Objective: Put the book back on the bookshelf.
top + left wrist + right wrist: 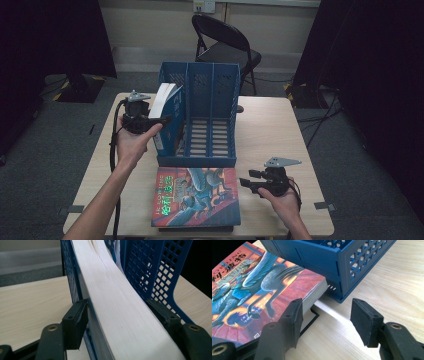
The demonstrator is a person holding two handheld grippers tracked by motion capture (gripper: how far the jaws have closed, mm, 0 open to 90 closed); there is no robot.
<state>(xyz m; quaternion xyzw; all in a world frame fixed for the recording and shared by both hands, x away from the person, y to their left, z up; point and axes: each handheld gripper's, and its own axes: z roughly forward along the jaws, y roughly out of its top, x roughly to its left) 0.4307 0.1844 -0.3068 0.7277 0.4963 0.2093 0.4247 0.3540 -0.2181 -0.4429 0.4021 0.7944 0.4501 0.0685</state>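
**Two grippers at a blue file rack, one book standing, one lying flat**

Nearest the high camera lay a colourful book (196,197), flat on the wooden table (280,130), cover up, resting on a darker flat item whose black edge showed beneath it in the right gripper view. Its far edge sat just beside the front wall of the blue file rack (210,100), which stood near the table's middle with three upright compartments. The right gripper (248,184), held in the person's right hand (285,197), hovered just beside the book's right edge. In the right gripper view its jaws stood partly apart with nothing between them; bare tabletop showed in the gap, and one jaw overlapped the book's corner (314,290), though contact could not be told.

A second book, the white-paged book (165,100), stood in the rack's leftmost compartment, leaning to the left. The left gripper (161,120), held in the left hand (132,142), was level with it. In the left gripper view the book's page edge (120,315) ran between the two jaws, which were partly open. A narrow gap showed at one pad; the other pad lay close against the rack's lattice wall (160,272). The pads did not appear to press on the book.
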